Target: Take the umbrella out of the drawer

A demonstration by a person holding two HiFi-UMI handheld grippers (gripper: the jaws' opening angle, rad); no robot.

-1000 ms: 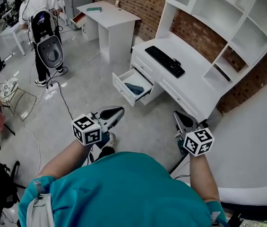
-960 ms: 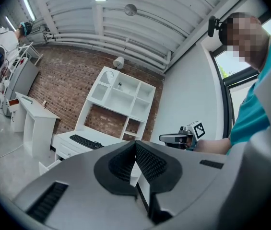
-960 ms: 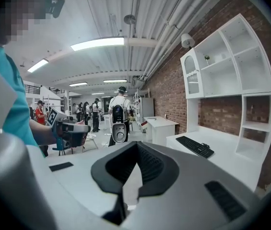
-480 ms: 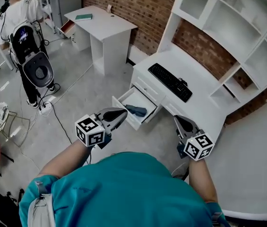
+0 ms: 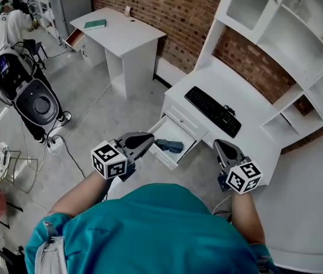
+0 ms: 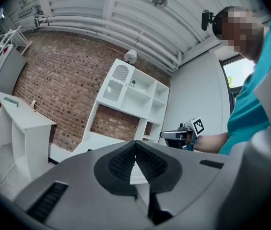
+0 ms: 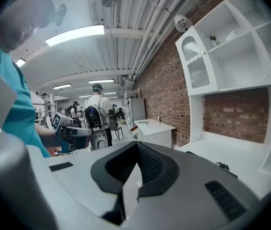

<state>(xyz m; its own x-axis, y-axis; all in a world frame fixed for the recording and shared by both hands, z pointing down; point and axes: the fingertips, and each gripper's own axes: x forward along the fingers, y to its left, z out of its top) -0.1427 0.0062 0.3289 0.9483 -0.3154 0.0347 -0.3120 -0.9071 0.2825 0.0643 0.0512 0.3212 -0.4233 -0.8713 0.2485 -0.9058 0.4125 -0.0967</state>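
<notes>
Blue umbrella (image 5: 170, 146), left-right across drawer (image 5: 161, 156)

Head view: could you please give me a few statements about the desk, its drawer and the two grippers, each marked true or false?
1. The drawer of the white desk stands open. True.
2. The umbrella lies on the desktop beside the keyboard. False: it lies inside the open drawer.
3. The left gripper is shut on the umbrella. False: its jaws are together with nothing between them.
4. The keyboard is black and lies on top of the desk. True.
5. The right gripper has its jaws together and holds nothing. True.
</notes>
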